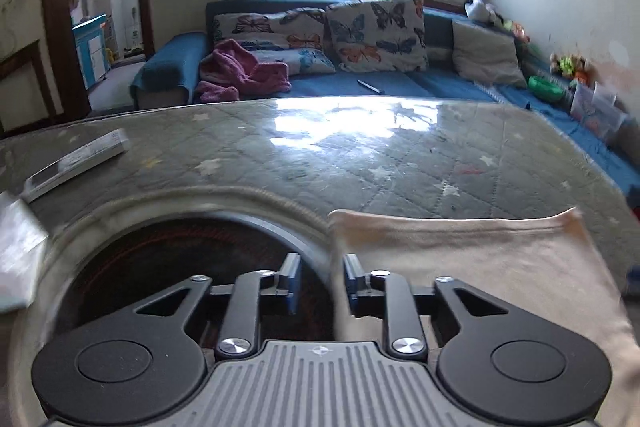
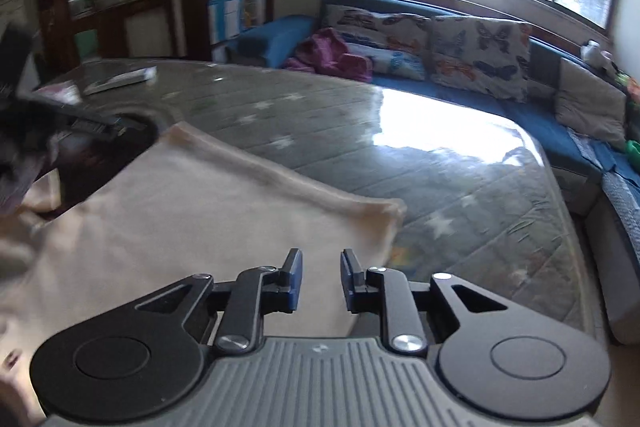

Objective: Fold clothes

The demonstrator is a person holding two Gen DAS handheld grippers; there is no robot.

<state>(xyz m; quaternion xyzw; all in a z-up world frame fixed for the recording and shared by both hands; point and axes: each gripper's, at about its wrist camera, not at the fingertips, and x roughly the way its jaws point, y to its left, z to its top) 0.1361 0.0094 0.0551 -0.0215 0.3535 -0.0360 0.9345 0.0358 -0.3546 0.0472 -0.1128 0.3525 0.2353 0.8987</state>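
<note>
A beige garment (image 1: 472,267) is seen spread over the near part of a glass-topped worktop (image 1: 360,155) with a star-patterned quilted cover beneath the glass. In the left wrist view the left hand-held gripper (image 1: 322,281) is held with a narrow gap between its blue-padded fingers, the garment's left edge lying just below that gap; whether cloth is pinched cannot be told. A round dark opening (image 1: 180,259) in the worktop is shown only fully in this view, beside the garment, along with a flat white box (image 1: 76,159) at the far left. In the right wrist view the right hand-held gripper (image 2: 321,277) is likewise narrowly parted above the garment's right edge, nothing visibly clamped. A dark blurred shape (image 2: 24,131) at the left is shown only there. A blue sofa (image 2: 480,95) with butterfly cushions (image 2: 480,55) is seen behind.
</note>
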